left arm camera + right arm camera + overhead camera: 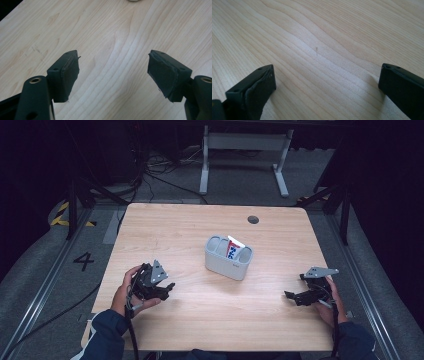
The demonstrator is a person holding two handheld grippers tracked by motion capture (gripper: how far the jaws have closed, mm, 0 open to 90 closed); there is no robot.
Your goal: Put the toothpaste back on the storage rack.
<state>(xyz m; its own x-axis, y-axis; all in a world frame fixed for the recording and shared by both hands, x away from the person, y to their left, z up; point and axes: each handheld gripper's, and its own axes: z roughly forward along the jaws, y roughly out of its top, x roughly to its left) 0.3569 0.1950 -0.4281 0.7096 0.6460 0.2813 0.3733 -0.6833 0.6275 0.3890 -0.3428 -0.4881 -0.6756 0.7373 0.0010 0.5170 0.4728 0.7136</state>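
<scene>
While a grey caddy (pixel 228 258) (toothpaste tube (pixel 233 248) inside) sits mid-table (pixel 200 320), left gripper (pixel 167 290) and right gripper (pixel 291 296) rest wide-jawed, empty, either side.

the only thing standing on my table (pixel 165 227) is the grey caddy (pixel 228 258), near the middle, with a tube (pixel 234 248) poking up out of its right compartment. bare wood lies all round it. my left gripper (pixel 159 289) sits well apart from it at the near left, jaws spread, with open wood between them in the left gripper view. my right gripper (pixel 300 296) is at the near right, jaws wide too, nothing between it and the caddy.
</scene>
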